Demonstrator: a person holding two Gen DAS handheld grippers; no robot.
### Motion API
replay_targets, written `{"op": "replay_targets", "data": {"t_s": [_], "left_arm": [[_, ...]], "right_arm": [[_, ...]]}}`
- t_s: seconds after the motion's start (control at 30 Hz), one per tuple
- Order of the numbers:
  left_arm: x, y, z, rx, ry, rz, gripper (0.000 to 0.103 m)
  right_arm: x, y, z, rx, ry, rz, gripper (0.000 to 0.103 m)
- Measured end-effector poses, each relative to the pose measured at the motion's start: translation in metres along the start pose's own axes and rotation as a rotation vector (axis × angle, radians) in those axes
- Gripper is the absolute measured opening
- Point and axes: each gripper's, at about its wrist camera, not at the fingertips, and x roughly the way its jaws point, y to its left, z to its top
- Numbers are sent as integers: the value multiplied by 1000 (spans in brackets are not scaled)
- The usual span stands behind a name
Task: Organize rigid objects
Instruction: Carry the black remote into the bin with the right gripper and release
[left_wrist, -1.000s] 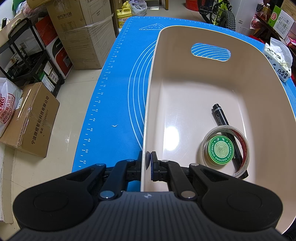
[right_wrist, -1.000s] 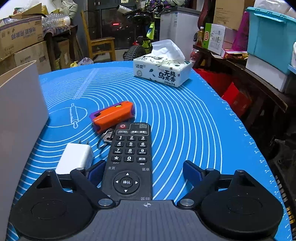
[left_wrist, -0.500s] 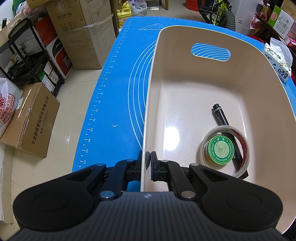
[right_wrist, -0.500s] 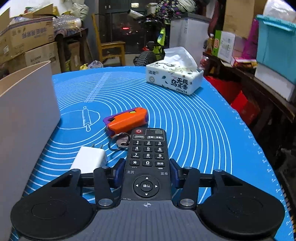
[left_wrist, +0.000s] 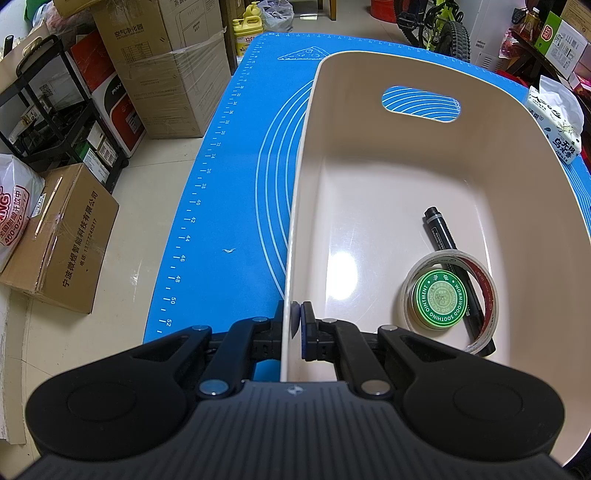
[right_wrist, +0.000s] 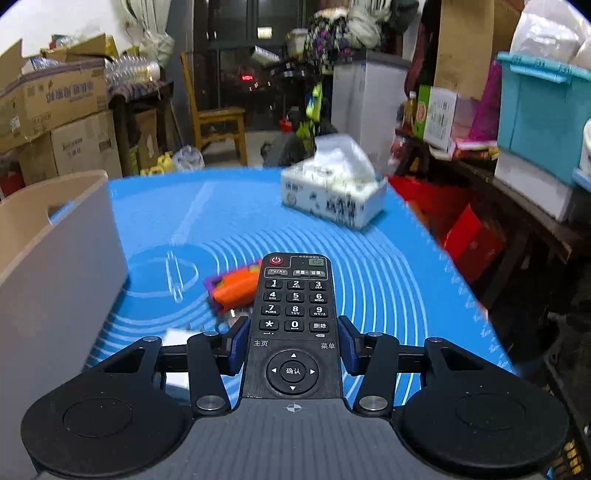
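We see our left gripper (left_wrist: 291, 325) tilted steeply down, clamped on the bin (left_wrist: 295, 221) wall, our right gripper (right_wrist: 293, 345) angled gently down, gripping the remote control (right_wrist: 293, 321)

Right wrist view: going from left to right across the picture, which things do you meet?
Beige bin → orange tool → remote control in the right gripper → tissue box → teal crate.

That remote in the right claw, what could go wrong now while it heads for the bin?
1. The right gripper pinches the remote only near its back half, so the long front could tip or slip out.
2. Swinging left, the remote could knock the bin wall.
3. Dropped carelessly, it could land on the tape, tin and marker already inside.
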Motion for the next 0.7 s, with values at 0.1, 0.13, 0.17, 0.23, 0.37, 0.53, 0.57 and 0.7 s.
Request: {"op": "replay_targets", "data": {"t_s": [0.1, 0.13, 0.17, 0.23, 0.37, 0.53, 0.57, 0.7], "left_arm": [[0, 0, 0, 1, 0, 1, 7], [0, 0, 0, 1, 0, 0, 7], [0, 0, 0, 1, 0, 0, 7], [0, 0, 0, 1, 0, 0, 7], [0, 0, 0, 1, 0, 0, 7], [0, 0, 0, 1, 0, 0, 7], [0, 0, 0, 1, 0, 1, 7], [0, 0, 0, 1, 0, 0, 7]], "right_arm": [[-11, 2, 11, -1, -41, 16, 55], [-14, 2, 15, 2, -52, 25, 55], [-17, 3, 19, 6, -65, 34, 55], [-24, 6, 27, 10, -90, 53, 55], [-37, 17, 45, 9, -132, 105, 55], [-50, 36, 67, -6, -170, 178, 55], [-53, 41, 72, -11, -177, 195, 55], [-59, 61, 86, -29, -183, 250, 55]]}}
